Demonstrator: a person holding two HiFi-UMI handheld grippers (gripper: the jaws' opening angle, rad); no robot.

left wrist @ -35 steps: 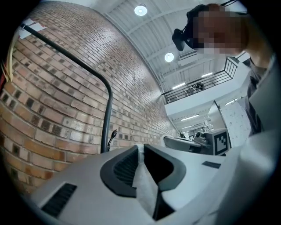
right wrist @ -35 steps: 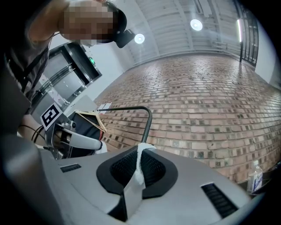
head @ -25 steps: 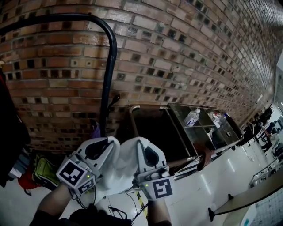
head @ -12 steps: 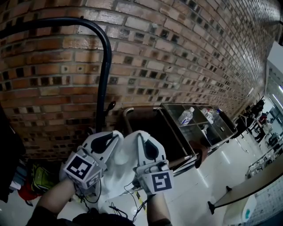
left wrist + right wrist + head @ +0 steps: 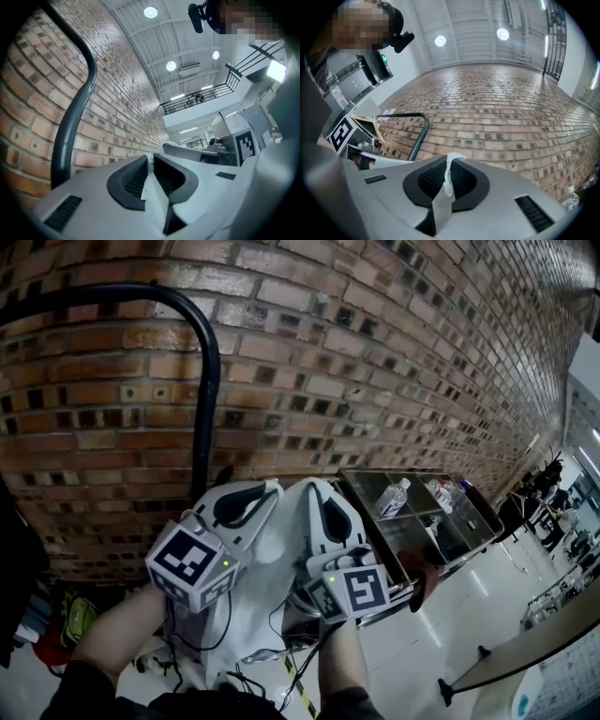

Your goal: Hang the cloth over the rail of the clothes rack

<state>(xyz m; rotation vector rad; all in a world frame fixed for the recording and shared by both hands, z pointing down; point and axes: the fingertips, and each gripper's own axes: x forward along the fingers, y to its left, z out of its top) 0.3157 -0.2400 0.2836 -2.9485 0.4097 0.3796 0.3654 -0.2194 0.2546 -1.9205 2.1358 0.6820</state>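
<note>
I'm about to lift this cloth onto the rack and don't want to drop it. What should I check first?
1. Left gripper shut on the cloth: ok.
2. Right gripper shut on the cloth: ok.
3. Cloth raised above the rail: not ok, the top bar sits higher than both grippers.
4. Rail bare near its bend: ok.
5. Cloth's lower edge hanging free: cannot tell, the arms hide it.

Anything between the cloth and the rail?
Nothing visible. The left gripper and right gripper pinch the cloth below the rail. Only open air lies between them, and the brick wall is behind.
</note>
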